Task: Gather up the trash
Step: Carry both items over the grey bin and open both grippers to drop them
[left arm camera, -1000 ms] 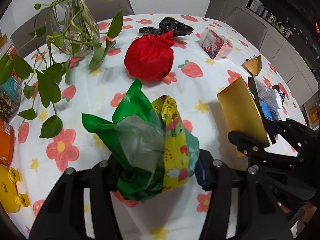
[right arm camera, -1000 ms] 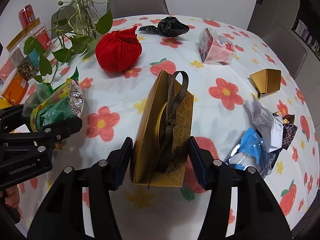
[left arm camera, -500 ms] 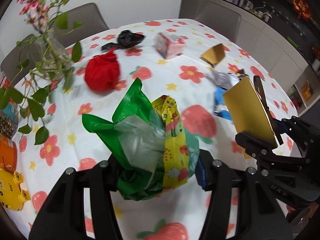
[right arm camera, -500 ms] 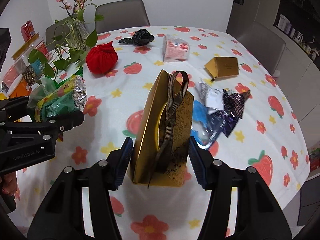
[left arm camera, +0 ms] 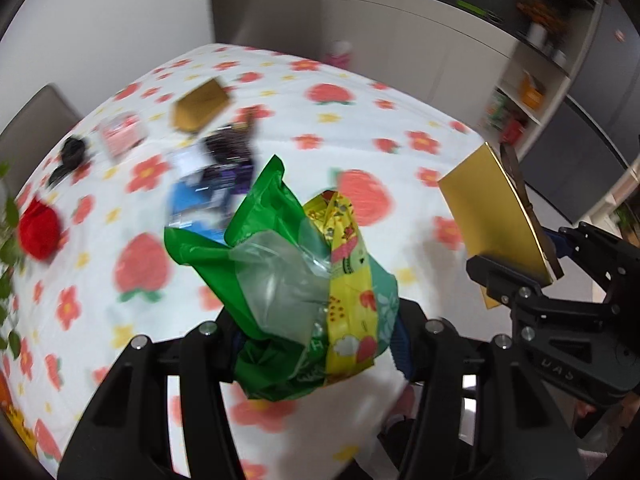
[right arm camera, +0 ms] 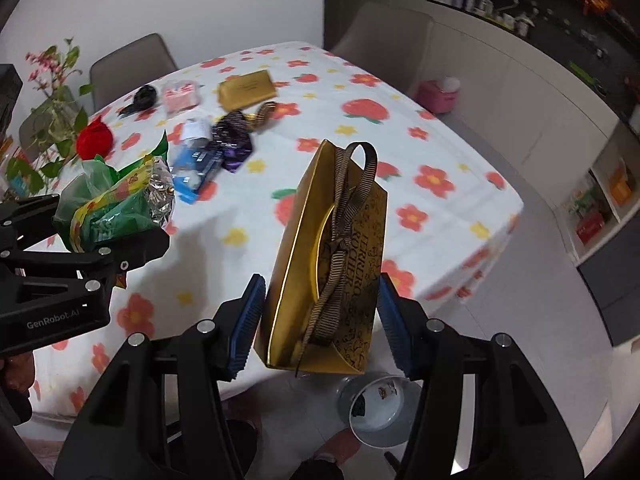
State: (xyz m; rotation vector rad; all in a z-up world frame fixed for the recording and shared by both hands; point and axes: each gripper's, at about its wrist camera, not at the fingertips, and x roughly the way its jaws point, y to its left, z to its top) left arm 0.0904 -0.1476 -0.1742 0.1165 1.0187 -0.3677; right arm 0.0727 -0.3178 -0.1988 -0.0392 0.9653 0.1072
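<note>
My left gripper (left arm camera: pixel 316 344) is shut on a bundle of green and yellow plastic wrappers (left arm camera: pixel 304 280), held above the table's near edge; the bundle also shows in the right wrist view (right arm camera: pixel 116 208). My right gripper (right arm camera: pixel 320 320) is shut on a gold paper gift bag (right arm camera: pixel 332 264) with a brown ribbon handle, held past the table's edge above the floor. The bag also shows at the right of the left wrist view (left arm camera: pixel 496 224). A grey bin (right arm camera: pixel 380 408) with a little trash in it stands on the floor just below the gold bag.
The flowered tablecloth (right arm camera: pixel 432 216) still holds a blue and purple wrapper pile (right arm camera: pixel 216 148), a gold box (right arm camera: pixel 246 88), a pink packet (right arm camera: pixel 182 96), a black bag (right arm camera: pixel 142 98), a red pouch (right arm camera: pixel 94 140) and a plant vase (right arm camera: pixel 48 120). Chairs stand behind; a pink tub (right arm camera: pixel 440 94) is on the floor.
Both grippers have pulled back and swung right, off the table's edge, still holding their loads. The floor and the grey bin have come into the right wrist view.
</note>
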